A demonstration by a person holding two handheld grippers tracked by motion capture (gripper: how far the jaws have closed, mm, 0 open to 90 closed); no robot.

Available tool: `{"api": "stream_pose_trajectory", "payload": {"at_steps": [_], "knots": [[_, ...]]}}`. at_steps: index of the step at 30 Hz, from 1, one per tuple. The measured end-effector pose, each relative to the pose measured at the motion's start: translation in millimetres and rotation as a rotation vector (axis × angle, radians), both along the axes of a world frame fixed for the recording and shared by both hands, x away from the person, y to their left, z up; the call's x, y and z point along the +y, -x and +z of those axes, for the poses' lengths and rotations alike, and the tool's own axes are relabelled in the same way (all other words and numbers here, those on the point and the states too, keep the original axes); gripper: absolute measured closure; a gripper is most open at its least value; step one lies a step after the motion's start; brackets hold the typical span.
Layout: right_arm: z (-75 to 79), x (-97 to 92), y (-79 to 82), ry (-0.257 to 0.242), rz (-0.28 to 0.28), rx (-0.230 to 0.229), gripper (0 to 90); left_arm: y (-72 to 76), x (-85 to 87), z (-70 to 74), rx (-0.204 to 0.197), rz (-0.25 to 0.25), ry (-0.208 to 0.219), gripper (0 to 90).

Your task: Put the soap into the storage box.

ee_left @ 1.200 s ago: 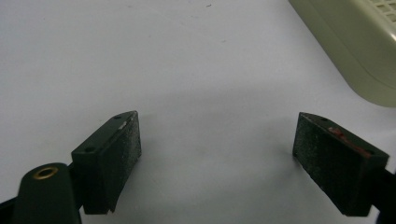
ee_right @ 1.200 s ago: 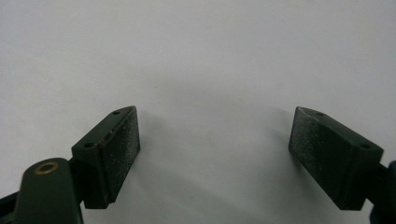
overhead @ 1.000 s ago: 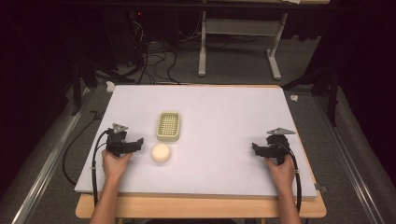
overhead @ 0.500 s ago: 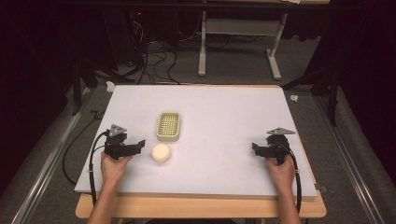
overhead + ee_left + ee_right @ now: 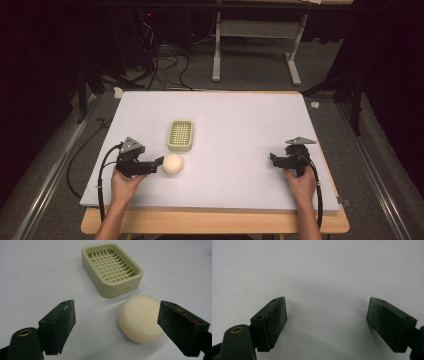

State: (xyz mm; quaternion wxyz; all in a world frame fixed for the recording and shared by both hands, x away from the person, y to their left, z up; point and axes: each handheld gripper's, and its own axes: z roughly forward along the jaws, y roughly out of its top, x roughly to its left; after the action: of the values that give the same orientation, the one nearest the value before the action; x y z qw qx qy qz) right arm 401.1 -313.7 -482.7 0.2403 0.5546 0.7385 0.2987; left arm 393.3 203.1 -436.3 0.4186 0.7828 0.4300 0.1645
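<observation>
Plainly, the left gripper [image 5: 116,322] was spread wide, its jaws released and holding nothing, with the round bar of soap [image 5: 141,318] lying on the desk [image 5: 240,125] between them but well off to the right-hand jaw, touching or all but touching it. The soap [image 5: 172,164] sat just in front of the pale green soap dish [image 5: 181,135], near it but apart, and the dish [image 5: 111,268] stood empty beyond.

The main risk, as I judged it, lay in that lopsided line-up. Had the jaws closed from that stance, the near jaw would have met the soap first and shoved it sideways across the smooth desk before the far one arrived, leaving a crooked bite or none. A hard, waxy, rounded bar could also have squirted out of a pinch taken off its widest line, or tipped onto its edge and rolled. A push forward could have knocked the bar into the dish and skidded that light tray away. Too low an approach might have scraped the jaw tips on the desk.

The right gripper [image 5: 326,320], likewise released and empty, hovered over bare desk well apart from everything, so it offered no steadying hand on the dish.
</observation>
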Motion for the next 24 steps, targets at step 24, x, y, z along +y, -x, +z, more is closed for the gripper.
{"api": "stream_pose_trajectory", "payload": {"at_steps": [24], "knots": [[-0.1, 0.3, 0.1, 0.001, -0.003, -0.002, 16.9, 1.6, -42.6, -18.6, 0.029, -0.115, -0.102, 15.4]]}}
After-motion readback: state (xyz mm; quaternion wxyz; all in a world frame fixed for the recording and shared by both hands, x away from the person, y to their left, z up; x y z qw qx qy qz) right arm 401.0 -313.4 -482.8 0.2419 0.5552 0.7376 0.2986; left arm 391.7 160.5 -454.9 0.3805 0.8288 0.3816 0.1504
